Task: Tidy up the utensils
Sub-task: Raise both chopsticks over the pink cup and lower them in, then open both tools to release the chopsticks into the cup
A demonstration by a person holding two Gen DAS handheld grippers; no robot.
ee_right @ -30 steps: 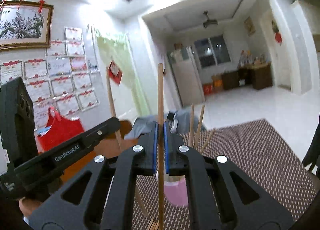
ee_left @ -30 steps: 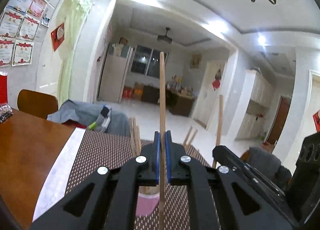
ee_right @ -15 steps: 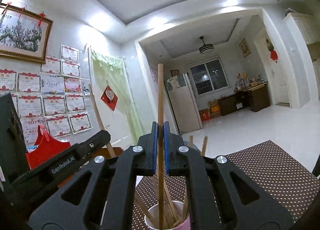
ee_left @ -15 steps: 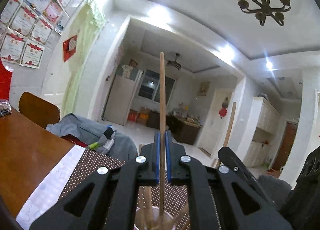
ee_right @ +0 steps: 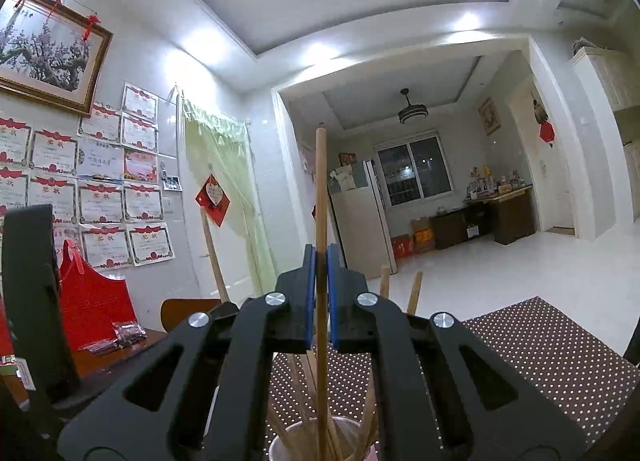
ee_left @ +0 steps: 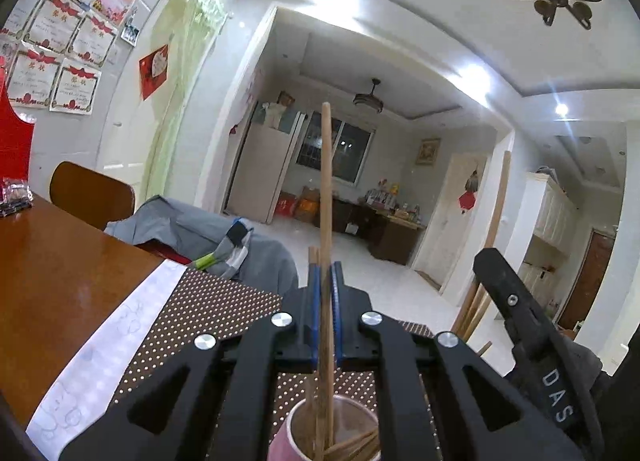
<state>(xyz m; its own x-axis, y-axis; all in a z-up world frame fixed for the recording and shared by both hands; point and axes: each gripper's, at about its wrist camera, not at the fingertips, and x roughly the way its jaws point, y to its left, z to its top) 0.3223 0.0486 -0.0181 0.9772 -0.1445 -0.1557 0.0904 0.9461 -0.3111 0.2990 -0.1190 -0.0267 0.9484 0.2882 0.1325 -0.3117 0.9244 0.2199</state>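
My left gripper point(ee_left: 325, 281) is shut on an upright wooden chopstick point(ee_left: 326, 181) whose lower end reaches into a pink cup point(ee_left: 286, 435) with several chopsticks in it. My right gripper point(ee_right: 319, 265) is shut on another upright chopstick point(ee_right: 321, 189), its lower end inside the same pink cup point(ee_right: 280, 443) among several sticks. The right gripper body point(ee_left: 532, 345) shows at the right of the left wrist view with its chopstick point(ee_left: 498, 205). The left gripper body point(ee_right: 36, 301) stands at the left of the right wrist view with its chopstick point(ee_right: 214, 257).
The cup stands on a brown dotted placemat point(ee_left: 208, 313) point(ee_right: 552, 345) over a white cloth point(ee_left: 104, 357) on a wooden table point(ee_left: 52, 273). A chair point(ee_left: 90, 195) with grey clothes point(ee_left: 200, 229) stands behind. A red box point(ee_right: 90, 301) and small packets point(ee_right: 126, 331) lie at the left.
Both grippers have sunk towards the cup with their chopsticks. The lower ends of the sticks now sit inside the cup, which shows more fully below the jaws.
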